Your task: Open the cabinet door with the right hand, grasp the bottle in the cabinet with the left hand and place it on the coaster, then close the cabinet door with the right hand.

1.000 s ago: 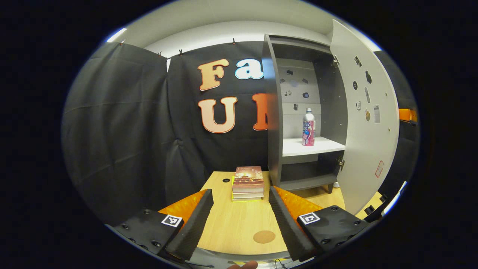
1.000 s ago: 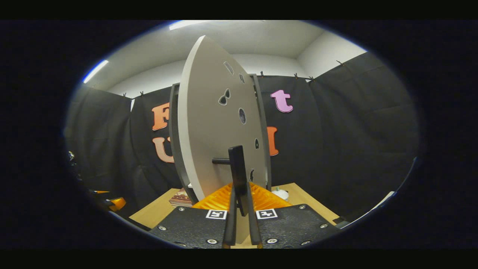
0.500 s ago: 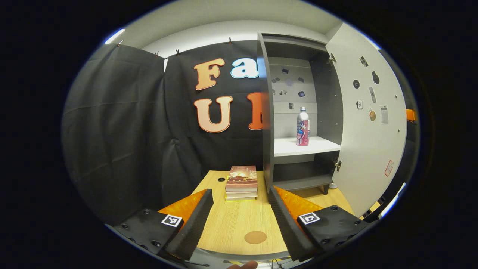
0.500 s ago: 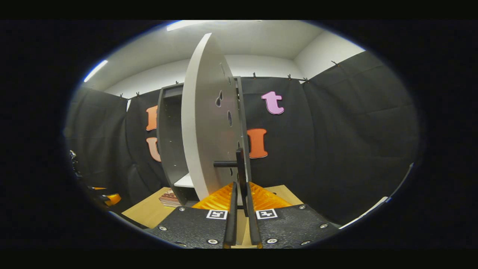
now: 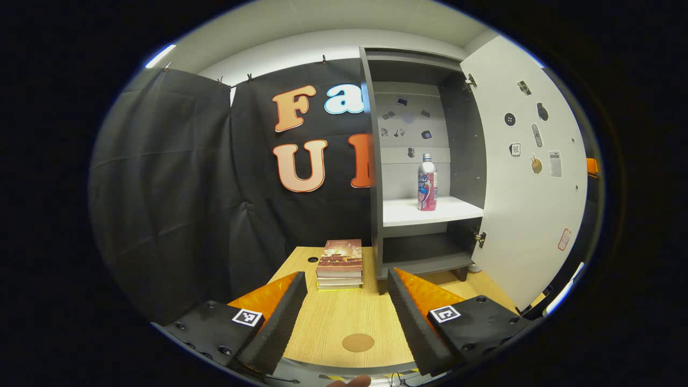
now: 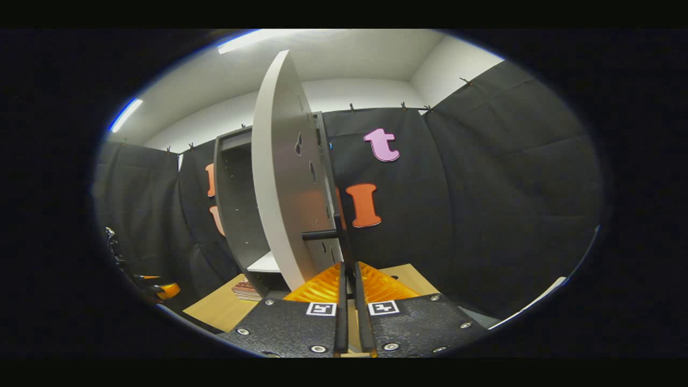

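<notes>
In the left gripper view a silver and pink bottle stands upright on the white shelf of the grey cabinet. The white cabinet door is swung wide open to the right. A round brown coaster lies on the wooden table, between the fingers of my left gripper, which is open and holds nothing. In the right gripper view my right gripper is shut on the door's black handle, with the cabinet door seen nearly edge-on.
A stack of books sits on the table left of the cabinet's foot. The cabinet has a lower open compartment. Black cloth walls surround the booth. The left gripper shows at the far left of the right gripper view.
The door has swung further open, pulled by my right gripper on the handle. The left gripper's view has shifted, so the cabinet and bottle sit further left in it.
</notes>
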`<state>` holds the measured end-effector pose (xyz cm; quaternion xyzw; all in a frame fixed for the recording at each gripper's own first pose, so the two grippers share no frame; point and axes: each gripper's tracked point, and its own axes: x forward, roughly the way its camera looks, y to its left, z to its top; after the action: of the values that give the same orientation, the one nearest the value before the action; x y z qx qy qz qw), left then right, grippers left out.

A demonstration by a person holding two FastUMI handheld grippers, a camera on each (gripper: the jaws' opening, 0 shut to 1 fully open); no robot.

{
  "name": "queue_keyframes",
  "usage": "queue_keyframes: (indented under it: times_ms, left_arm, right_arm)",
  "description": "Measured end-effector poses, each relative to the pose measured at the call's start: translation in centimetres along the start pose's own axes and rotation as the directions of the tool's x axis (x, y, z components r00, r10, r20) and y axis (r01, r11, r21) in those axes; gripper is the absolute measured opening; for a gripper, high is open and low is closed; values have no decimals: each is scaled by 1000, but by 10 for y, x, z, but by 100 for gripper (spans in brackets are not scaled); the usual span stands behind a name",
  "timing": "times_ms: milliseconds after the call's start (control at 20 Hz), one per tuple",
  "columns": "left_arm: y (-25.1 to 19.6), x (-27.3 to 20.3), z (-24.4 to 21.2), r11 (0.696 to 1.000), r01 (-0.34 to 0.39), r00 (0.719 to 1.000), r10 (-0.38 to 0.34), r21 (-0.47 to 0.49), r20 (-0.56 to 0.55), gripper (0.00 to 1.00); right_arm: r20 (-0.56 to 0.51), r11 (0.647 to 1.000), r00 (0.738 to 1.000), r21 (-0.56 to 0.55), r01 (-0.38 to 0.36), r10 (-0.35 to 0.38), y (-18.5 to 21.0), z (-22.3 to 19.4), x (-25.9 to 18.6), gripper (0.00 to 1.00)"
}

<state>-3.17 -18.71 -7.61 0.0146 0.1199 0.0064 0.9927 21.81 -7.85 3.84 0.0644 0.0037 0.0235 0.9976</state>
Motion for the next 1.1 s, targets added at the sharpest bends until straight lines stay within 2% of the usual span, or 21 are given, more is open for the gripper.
queue_keyframes:
  times_ms: [100,150,250,300,350,450,500,550,600,700,750,800,900,950,1100]
  left_arm:
    - [-5,0,3,1000,9,1000,-9,2,8,98]
    - [-8,1,5,1000,13,1000,-13,1,11,98]
    - [-14,5,8,1000,23,1000,-23,-3,20,98]
    - [-19,8,10,999,32,999,-32,-2,22,98]
    - [-22,13,11,999,39,999,-39,0,24,98]
    - [-30,24,14,998,57,998,-57,-3,29,98]
    - [-37,31,16,998,68,997,-68,-3,33,98]
    - [-43,39,20,997,80,996,-80,-2,40,98]
    - [-51,49,24,996,92,995,-92,0,44,98]
    - [-71,70,34,992,124,990,-123,0,63,98]
    - [-80,82,37,990,140,987,-140,3,73,94]
    - [-91,93,42,988,156,984,-156,3,82,98]
    - [-113,117,48,981,192,978,-192,2,87,98]
    - [-124,130,53,978,209,974,-208,2,92,98]
    - [-158,170,68,969,248,962,-248,15,116,98]
  right_arm:
    - [5,1000,1000,-22,15,-14,-5,1,-3,0]
    - [13,999,1000,-32,27,-27,-7,1,-4,8]
    - [36,999,999,-36,32,-31,-7,3,-5,7]
    - [50,999,998,-26,24,-23,-2,6,-8,0]
    - [63,999,998,-24,28,-26,0,9,-9,8]
    - [71,999,997,-40,15,-12,5,10,-11,8]
    - [79,999,997,-51,7,-3,8,12,-13,0]
    - [87,998,996,-57,-6,11,11,14,-14,0]
    - [92,998,995,-61,-20,25,15,15,-15,8]
    - [99,997,994,-72,-30,37,22,15,-15,8]
    - [101,996,994,-76,-37,45,25,16,-14,10]
    - [101,996,994,-80,-39,47,30,15,-15,10]
    - [112,995,992,-85,-51,60,36,15,-13,9]
    - [107,995,992,-87,-54,63,37,12,-8,23]
    - [73,995,996,-88,-51,58,42,4,-6,28]
